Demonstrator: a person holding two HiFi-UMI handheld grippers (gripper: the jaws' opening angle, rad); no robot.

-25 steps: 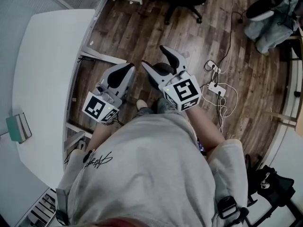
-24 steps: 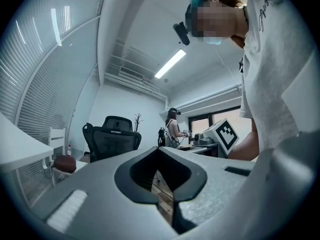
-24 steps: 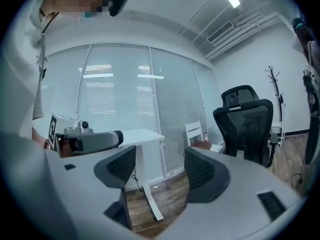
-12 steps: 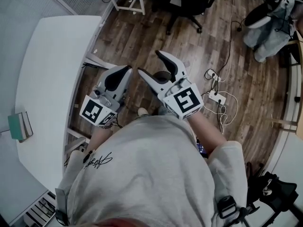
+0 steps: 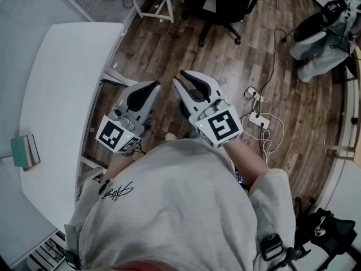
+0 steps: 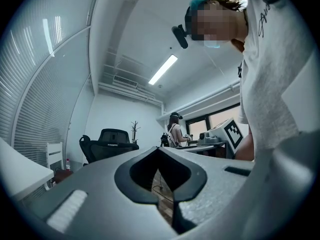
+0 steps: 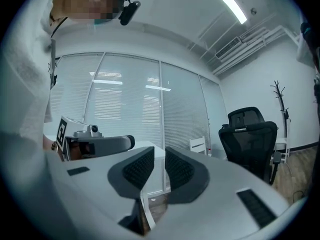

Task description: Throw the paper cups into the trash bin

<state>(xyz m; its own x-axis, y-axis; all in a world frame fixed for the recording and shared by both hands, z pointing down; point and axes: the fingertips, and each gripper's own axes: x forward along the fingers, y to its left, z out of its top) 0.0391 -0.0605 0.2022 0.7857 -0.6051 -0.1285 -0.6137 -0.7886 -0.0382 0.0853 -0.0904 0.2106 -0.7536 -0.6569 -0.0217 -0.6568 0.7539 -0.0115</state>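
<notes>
Closing since a second ago, the jaws of my grey right gripper [image 5: 179,77] leave a narrow, empty gap above the brown wood floor [image 5: 237,66]. Beneath it sits the round black trash bin [image 5: 183,108], mostly hidden. My grey left gripper [image 5: 153,85] is closed, tips touching, empty.

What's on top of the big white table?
A small greenish box sits near the white table's left edge. The person's shirt hides the table's near end.

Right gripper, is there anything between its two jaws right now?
Nothing. In the right gripper view, the right gripper shows only a narrow, bare gap between its jaws, which have just been closing with no cup or other thing there.
</notes>
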